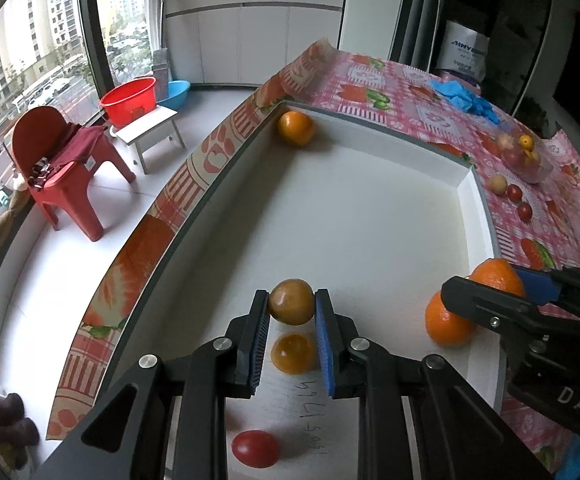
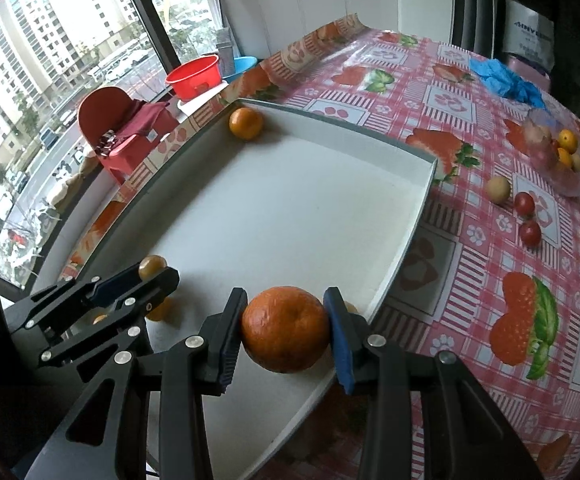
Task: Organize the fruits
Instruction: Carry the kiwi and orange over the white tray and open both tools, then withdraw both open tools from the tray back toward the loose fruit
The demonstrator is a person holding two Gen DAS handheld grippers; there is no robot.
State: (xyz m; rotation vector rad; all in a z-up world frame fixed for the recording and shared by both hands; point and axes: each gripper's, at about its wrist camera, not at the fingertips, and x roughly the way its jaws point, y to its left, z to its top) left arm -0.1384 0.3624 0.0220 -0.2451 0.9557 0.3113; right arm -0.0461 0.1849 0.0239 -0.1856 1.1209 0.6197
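Over the white tray (image 1: 370,216) on the bench (image 2: 470,240): left claw (image 1: 292,308) pinching a small amber fruit (image 1: 291,301) above another like it (image 1: 293,353); right claw (image 2: 286,330) clamping an orange (image 2: 286,329) near the tray's right edge. Lowering gently, setting each beside its own kind, spreading pads only once resting, avoiding rolls toward the far-corner orange (image 1: 296,128).

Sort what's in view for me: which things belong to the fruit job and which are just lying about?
Job:
- white tray
- small brownish fruit in left gripper
- orange in right gripper
- corner orange
- red tomato
- loose tomatoes

Lying about:
- blue gloves
- red chair
- red basin
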